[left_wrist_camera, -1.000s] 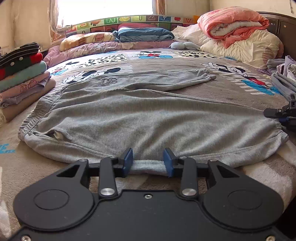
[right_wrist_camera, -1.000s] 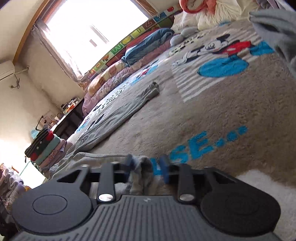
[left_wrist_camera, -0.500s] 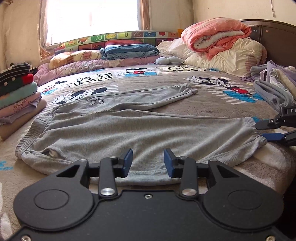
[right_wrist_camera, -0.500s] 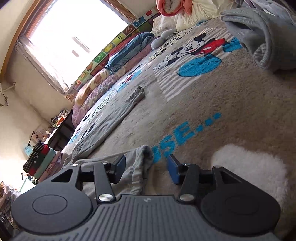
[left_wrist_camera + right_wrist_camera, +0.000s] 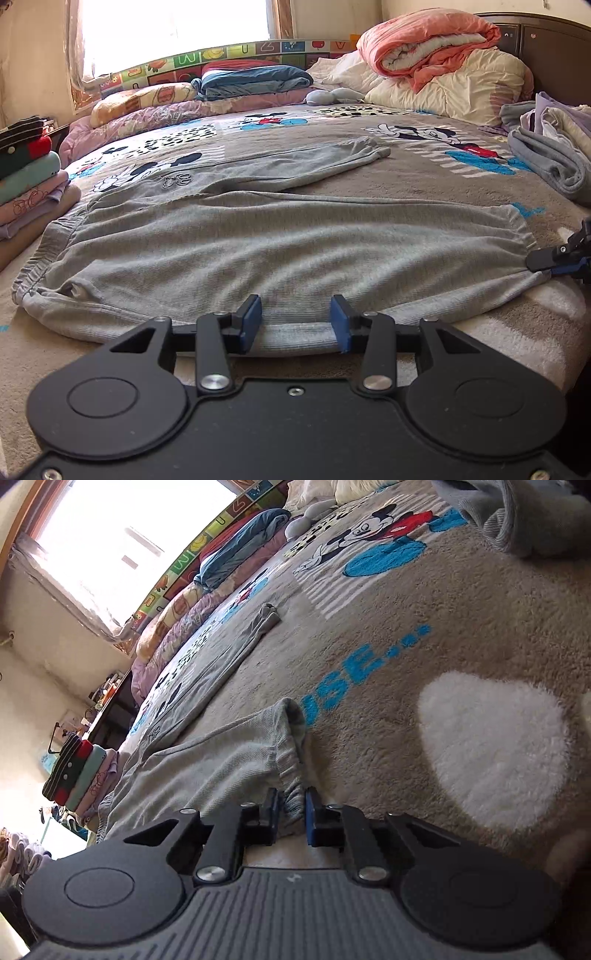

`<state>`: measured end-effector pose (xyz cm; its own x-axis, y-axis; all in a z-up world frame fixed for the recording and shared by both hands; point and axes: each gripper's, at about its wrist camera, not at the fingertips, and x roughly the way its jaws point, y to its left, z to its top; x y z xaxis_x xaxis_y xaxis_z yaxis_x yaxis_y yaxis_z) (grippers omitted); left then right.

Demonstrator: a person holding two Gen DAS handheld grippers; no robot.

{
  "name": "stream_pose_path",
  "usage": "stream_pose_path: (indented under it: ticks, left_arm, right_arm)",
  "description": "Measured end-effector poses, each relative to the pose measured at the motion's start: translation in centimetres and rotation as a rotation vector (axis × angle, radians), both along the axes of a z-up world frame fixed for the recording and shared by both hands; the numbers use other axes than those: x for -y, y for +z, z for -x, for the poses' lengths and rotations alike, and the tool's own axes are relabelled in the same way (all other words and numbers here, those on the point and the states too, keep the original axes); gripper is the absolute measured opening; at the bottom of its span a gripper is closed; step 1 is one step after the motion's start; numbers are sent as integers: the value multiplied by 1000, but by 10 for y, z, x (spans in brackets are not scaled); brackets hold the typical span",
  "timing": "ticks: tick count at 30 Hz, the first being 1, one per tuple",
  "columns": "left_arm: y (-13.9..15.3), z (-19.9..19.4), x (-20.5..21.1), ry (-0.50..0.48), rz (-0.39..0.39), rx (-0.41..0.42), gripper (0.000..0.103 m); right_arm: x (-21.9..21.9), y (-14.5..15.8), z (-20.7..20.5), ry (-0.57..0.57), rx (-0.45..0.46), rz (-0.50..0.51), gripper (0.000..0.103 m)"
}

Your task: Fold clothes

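Left gripper (image 5: 295,321) built of matte black plastic, two round discs, blue pads (image 5: 252,322) fitted to the fingers, silver pivot bolts, small screws set along the smooth base plate, right gripper (image 5: 290,814) likewise black, blue-padded, its base moulded with grey ribbing.

- One pair of grey trousers (image 5: 288,243) lies spread just ahead of the left gripper (image 5: 295,323), its cuff between the fingers of the right gripper (image 5: 291,814).
- Two grippers are in view.
- One stack of folded clothes (image 5: 26,173) sits far to the left gripper's left.
- One heap of unfolded clothes (image 5: 554,147) lies to its right.
- One rolled pink quilt (image 5: 424,44) and one folded blue blanket (image 5: 255,79) lie far ahead.
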<state>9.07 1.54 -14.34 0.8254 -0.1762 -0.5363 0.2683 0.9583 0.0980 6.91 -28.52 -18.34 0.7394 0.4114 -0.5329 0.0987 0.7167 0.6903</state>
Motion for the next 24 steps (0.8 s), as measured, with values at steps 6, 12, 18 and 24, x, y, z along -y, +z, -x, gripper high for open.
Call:
stream_pose_path:
  ticks: [6, 12, 18, 24]
  left_arm:
    - [9, 9, 2, -22, 6, 52, 39]
    - [-1, 4, 17, -58, -71, -8, 40]
    - [14, 7, 7, -62, 3, 26, 44]
    - [-1, 8, 16, -121, -93, -22, 47]
  right_arm:
    - [0, 8, 4, 34, -8, 45, 16]
    - [-15, 33, 17, -12, 112, 264, 23]
    - [-59, 56, 7, 190, 325, 475, 23]
    - [-89, 26, -16, 337, 249, 642, 34]
